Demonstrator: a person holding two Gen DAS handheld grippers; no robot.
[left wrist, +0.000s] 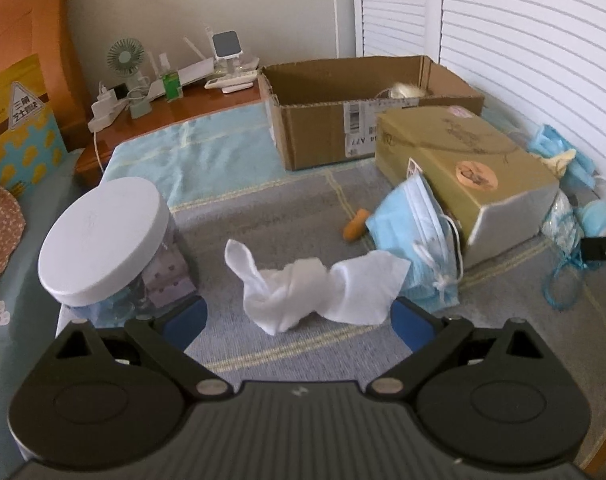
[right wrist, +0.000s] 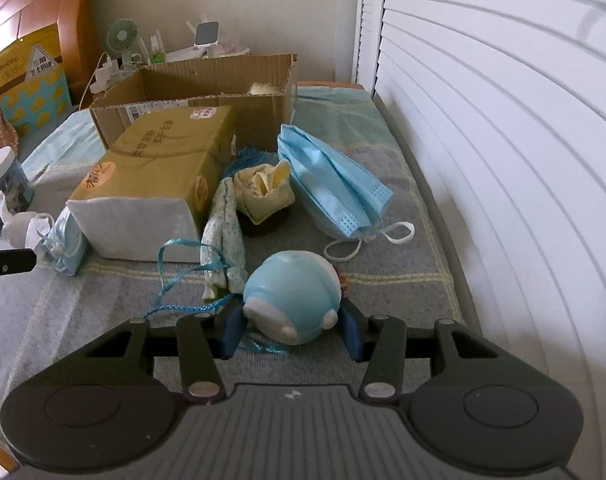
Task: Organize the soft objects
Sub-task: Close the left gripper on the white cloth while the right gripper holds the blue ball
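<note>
Left wrist view: a crumpled white cloth (left wrist: pixel 315 294), soft and creased, is lying on the woven grey-and-blue bed cover (left wrist: pixel 263 216) just beyond the left gripper (left wrist: pixel 299 320), whose jaws are standing wide apart and touching nothing. A clear jar (left wrist: pixel 107 252) with a smooth white round lid is sitting at the left, and a stack of pleated blue face masks (left wrist: pixel 415 240) is leaning against a glossy golden carton (left wrist: pixel 463 176) at the right. In the right wrist view, a rounded pale-blue plush toy (right wrist: pixel 291 296) is being flanked by the right gripper (right wrist: pixel 293 330), its blue-padded jaws apart, with contact unclear. An open corrugated cardboard box (right wrist: pixel 191 80) is standing farther back.
</note>
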